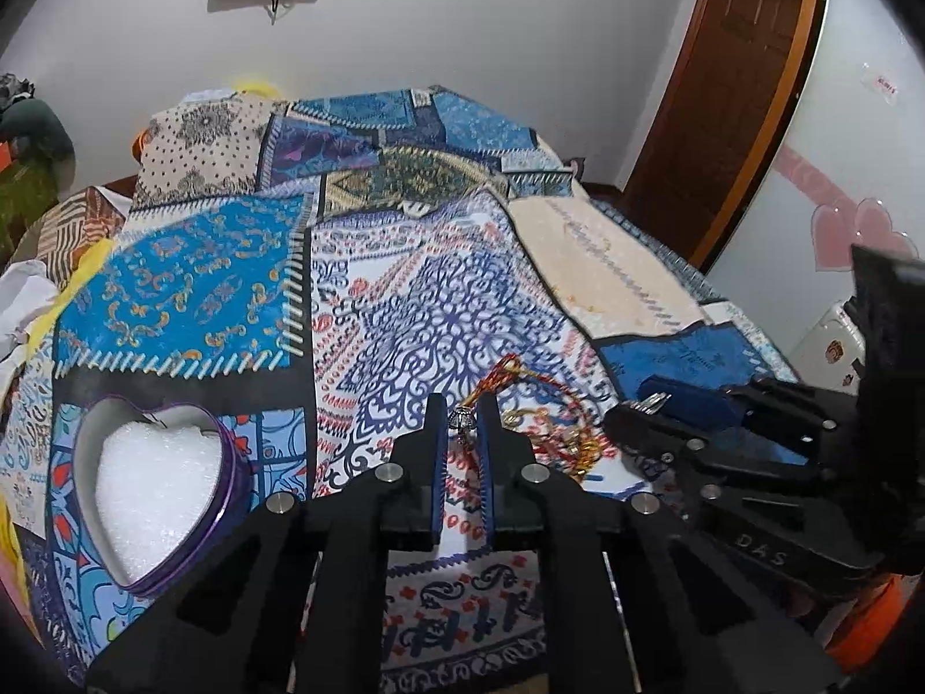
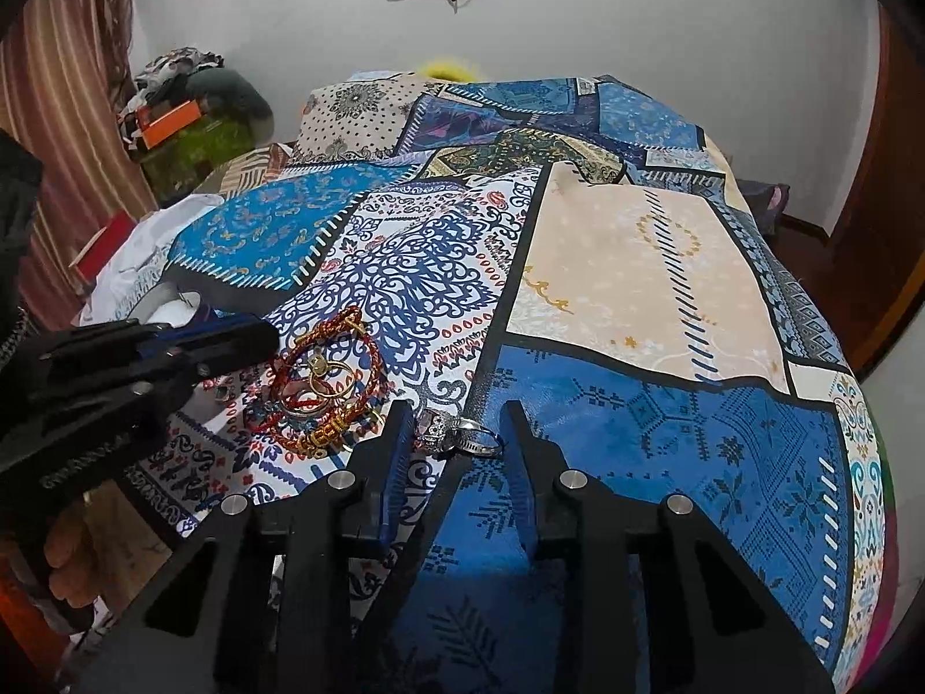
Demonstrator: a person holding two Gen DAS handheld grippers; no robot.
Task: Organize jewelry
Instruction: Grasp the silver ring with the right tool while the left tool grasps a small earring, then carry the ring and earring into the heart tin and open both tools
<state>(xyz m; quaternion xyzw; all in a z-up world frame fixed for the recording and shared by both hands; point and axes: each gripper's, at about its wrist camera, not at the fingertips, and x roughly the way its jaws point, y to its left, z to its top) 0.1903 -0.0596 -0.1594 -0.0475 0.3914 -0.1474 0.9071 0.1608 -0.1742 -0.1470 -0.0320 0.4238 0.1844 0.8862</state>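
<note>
Far to my left sits the heart-shaped tin (image 1: 159,486), open, its lid off and a white foam pad filling it, resting on the patchwork bedspread (image 1: 191,289); I judge that is where the jewelry belongs. Next over, my left gripper (image 1: 462,419) has its blue-padded fingers drawn close together with a small silver ring (image 1: 462,417) caught between the tips, and it looks pinched there rather than merely framed, though the contact is hard to confirm at this size. Such a ring should be light, rigid and slick, so I would keep the pads square on the band and avoid twisting, or it may squirt out. Just right of that lies the tangle of red-and-gold cord bracelets (image 2: 324,381) with gold rings (image 2: 326,376) and a bead bracelet (image 2: 329,434) heaped on the cloth; the cords should be soft and limp and will likely drag neighbours along, so I would take one by a single strand at the pile's edge. Furthest right, my right gripper (image 2: 457,434) stands wide open, holding nothing, its fingers straddling an ornate silver ring (image 2: 462,434) lying on the spread. That one is stiff and probably snag-prone at the setting, so I would grip across the plain band.
</note>
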